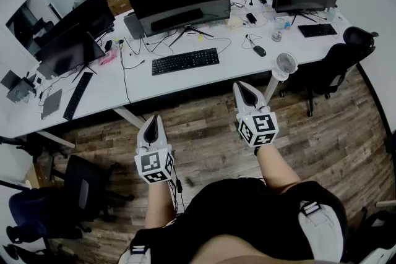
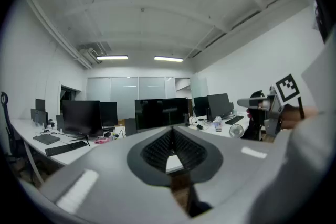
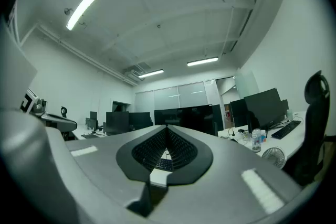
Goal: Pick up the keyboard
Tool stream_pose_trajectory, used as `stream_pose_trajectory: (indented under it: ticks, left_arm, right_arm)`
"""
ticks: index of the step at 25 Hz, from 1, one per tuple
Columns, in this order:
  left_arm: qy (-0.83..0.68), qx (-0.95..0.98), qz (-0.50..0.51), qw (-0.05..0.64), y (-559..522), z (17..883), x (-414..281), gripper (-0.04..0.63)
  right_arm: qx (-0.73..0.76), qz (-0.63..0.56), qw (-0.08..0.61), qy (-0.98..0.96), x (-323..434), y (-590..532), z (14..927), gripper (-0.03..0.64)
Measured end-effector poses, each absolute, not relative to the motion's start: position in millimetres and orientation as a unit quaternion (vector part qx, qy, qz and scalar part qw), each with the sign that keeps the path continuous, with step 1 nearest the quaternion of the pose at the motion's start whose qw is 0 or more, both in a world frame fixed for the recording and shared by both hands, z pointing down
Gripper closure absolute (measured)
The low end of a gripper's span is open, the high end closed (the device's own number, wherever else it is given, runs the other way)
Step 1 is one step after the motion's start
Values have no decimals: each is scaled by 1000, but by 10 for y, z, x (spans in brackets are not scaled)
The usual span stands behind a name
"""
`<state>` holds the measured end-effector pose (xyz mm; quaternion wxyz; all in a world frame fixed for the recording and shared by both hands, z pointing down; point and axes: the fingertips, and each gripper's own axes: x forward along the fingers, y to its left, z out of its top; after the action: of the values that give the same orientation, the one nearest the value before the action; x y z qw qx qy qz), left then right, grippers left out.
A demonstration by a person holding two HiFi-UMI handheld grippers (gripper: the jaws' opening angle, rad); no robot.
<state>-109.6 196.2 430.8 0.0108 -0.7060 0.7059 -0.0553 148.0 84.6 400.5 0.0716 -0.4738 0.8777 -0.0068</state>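
Status: pick not started, nothing lifted yet.

Left to right, head view:
- Left keyboard [image 1: 77,96] is seen lying at the far left end of the surface [image 1: 230,68], well apart from both claws.
- Left claw [image 1: 152,122] is held level over the wooden floor [image 1: 204,133], short of the surface edge. Jaws are shut tight with nothing between them. The left gripper view shows the ribbed pads meeting, with only the office behind.
- Middle keyboard [image 1: 185,61] lies flat on the surface in front of the wide monitor [image 1: 180,3], roughly between the lines of the two claws. It is judged to be the target, since both claws are pointed that way. It is untouched, with neither claw near it.
- Right claw [image 1: 246,93] is held a little further forward than the left and just reaches the near edge of the surface. It is also fully closed and empty. In the right gripper view a strip of the keyboard is glimpsed past the closed pads, far off.
- Fan [image 1: 285,63] stands just right of the right claw. Right keyboard [image 1: 317,29] lies beyond it at the far end.

Done: nothing beyond a rough line-up.
Left: the approach is to be made, the jaws opened, the keyboard edges gripped, and the keyboard raised. A two-claw grip, one at each end, is judged likely given its width.
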Motion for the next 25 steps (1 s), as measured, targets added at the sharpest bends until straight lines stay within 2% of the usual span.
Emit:
stream_pose_trajectory:
  ticks: [7,19,25]
  left_arm:
    - [703,-711,-31,-5,2074,4310,-1339,541]
    - [696,-717,-46,0,2005,4477,-1629,541]
    - [704,-709,-9,-46,1520,4627,-1934,541]
  right_arm:
    - [-481,0,72,874,1247,991,3985,620]
    - [-500,3,70,863,1078,1012,4110,620]
    - [-505,-2,72,860,1026,509,4259,620]
